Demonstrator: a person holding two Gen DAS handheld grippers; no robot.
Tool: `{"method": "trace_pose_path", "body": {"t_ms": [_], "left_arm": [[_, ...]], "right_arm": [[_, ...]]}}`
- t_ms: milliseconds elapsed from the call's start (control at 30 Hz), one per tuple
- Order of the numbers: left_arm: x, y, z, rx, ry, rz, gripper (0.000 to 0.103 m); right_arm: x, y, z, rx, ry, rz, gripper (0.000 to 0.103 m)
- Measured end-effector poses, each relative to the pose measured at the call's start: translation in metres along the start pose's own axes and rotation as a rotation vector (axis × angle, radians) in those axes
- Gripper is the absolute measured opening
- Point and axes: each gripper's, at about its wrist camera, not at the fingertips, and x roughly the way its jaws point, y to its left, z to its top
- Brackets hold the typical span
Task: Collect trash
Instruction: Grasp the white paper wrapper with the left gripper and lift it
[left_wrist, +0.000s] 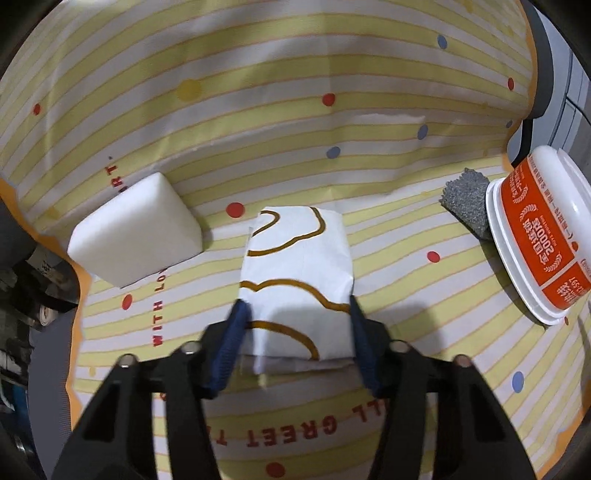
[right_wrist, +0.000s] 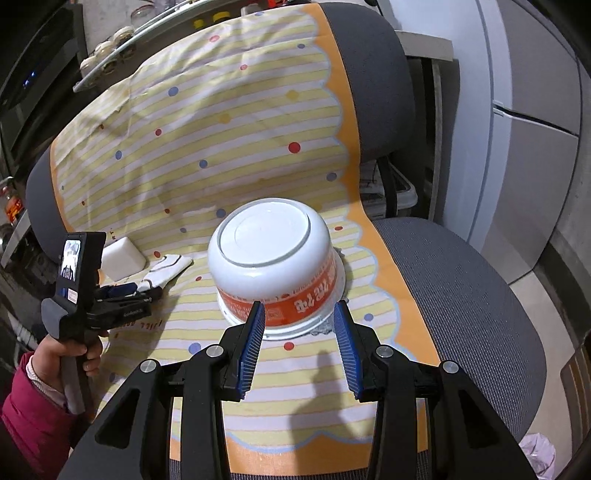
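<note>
A white tissue packet with brown outline drawings (left_wrist: 297, 280) lies on the yellow striped cloth (left_wrist: 280, 122). My left gripper (left_wrist: 297, 304) has its blue pads on both sides of the packet's near end, touching it. The packet also shows in the right wrist view (right_wrist: 166, 271), with the left gripper (right_wrist: 123, 290) at it. An upside-down white and orange tub (right_wrist: 275, 258) stands on the cloth; it also shows in the left wrist view (left_wrist: 539, 236). My right gripper (right_wrist: 299, 317) is open and empty, just in front of the tub.
A white foam block (left_wrist: 136, 230) lies left of the packet; it also shows in the right wrist view (right_wrist: 122, 258). A grey sponge piece (left_wrist: 467, 197) sits beside the tub. The cloth covers a grey office chair (right_wrist: 461, 280). A white bag (right_wrist: 539, 452) lies on the floor at lower right.
</note>
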Motion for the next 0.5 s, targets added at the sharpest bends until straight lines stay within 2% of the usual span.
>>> {"method": "trace_pose_path", "body": {"t_ms": [33, 100, 267, 333, 400, 500], "left_arm": [[-0.004, 0.003, -0.001, -0.015, -0.015, -0.007, 0.021], [-0.017, 0.013, -0.007, -0.054, -0.047, -0.047, 0.009], [-0.072, 0.034, -0.037, -0.106, -0.174, -0.07, 0.007], [-0.103, 0.049, -0.058, -0.158, -0.221, -0.053, 0.007], [-0.124, 0.065, -0.069, -0.208, -0.246, -0.045, 0.007], [-0.149, 0.098, -0.087, -0.282, -0.281, -0.013, 0.007]], "right_arm": [[-0.002, 0.0, -0.001, 0.0, -0.001, -0.001, 0.041], [-0.008, 0.003, -0.003, -0.007, -0.004, -0.002, 0.041], [-0.023, 0.021, -0.006, -0.049, -0.02, 0.01, 0.041], [-0.028, 0.035, -0.005, -0.078, -0.032, 0.024, 0.042], [-0.03, 0.05, -0.002, -0.105, -0.042, 0.039, 0.048], [-0.03, 0.073, 0.002, -0.146, -0.052, 0.071, 0.049]]}}
